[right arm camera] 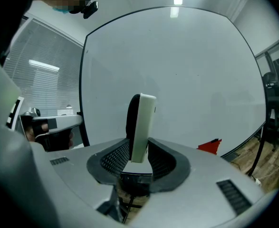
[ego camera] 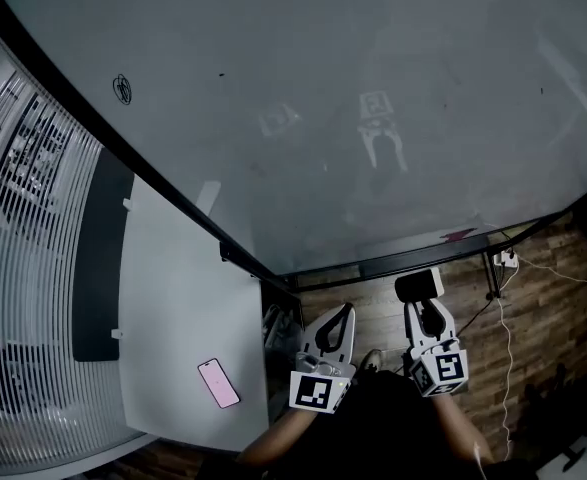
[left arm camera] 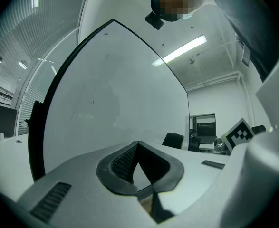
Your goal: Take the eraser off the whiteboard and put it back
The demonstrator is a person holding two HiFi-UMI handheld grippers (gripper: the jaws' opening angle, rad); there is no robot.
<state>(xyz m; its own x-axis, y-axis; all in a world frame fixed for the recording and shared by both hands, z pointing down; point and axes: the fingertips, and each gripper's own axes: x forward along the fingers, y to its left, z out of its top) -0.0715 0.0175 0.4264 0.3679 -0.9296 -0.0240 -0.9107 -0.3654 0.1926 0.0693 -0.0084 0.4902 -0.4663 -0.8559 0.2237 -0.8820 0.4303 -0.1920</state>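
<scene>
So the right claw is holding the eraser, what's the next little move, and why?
Probably ease the right claw forward until the eraser meets the whiteboard, and only then open it. The eraser stands upright, pinched between the claw's pads, and seems to sit short of the board's surface, so it is not yet back in place. The left claw is shut and empty.

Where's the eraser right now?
The eraser is clamped upright between the jaws of the right hand-held gripper. In the head view it sits low and right of centre, just below the whiteboard's bottom frame.
</scene>
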